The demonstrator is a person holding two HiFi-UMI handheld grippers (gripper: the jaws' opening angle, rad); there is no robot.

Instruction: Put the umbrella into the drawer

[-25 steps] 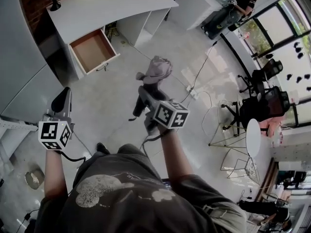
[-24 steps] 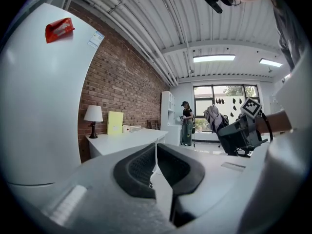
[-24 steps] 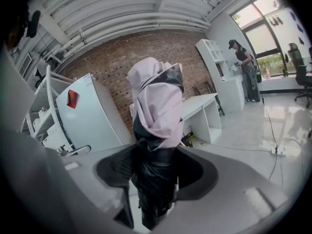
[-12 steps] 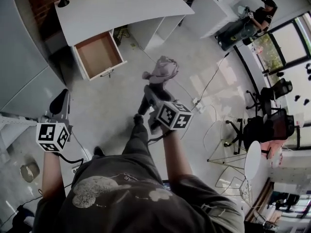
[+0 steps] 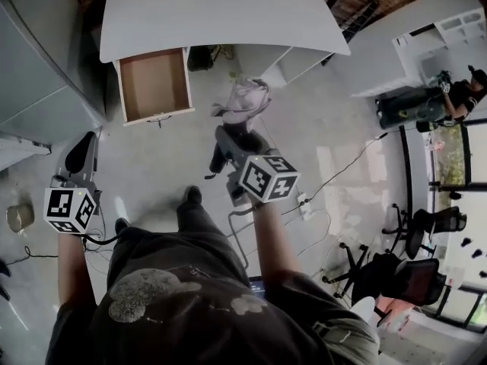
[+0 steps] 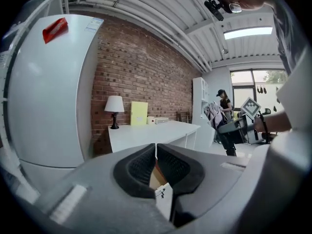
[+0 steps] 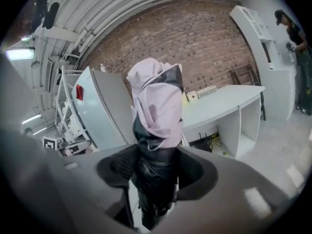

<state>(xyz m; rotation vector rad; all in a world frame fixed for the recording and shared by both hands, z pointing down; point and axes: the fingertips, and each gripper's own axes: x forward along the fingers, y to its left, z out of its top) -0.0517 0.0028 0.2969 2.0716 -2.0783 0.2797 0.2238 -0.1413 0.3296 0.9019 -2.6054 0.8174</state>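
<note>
A folded umbrella (image 5: 243, 101), pink cloth above a black handle, stands upright in my right gripper (image 5: 227, 138), which is shut on its black lower part. In the right gripper view the umbrella (image 7: 156, 106) fills the centre, and the pads of the right gripper (image 7: 155, 165) press it from both sides. The open drawer (image 5: 152, 82), brown inside, sticks out of the white desk (image 5: 213, 14) to the upper left of the umbrella. My left gripper (image 5: 81, 150) hangs low at the left, shut with nothing in it; its pads (image 6: 141, 167) meet in a thin slit.
A grey-white fridge (image 6: 44, 91) stands left of the desk, with a lamp (image 6: 114, 110) on the desktop. Cables (image 5: 342, 166) trail over the floor at the right. Office chairs (image 5: 411, 268) and a distant person (image 5: 460, 93) are at the far right.
Both grippers have moved towards the desk, and the view has swung, so the drawer now lies straight ahead. The umbrella stays in the right gripper.
</note>
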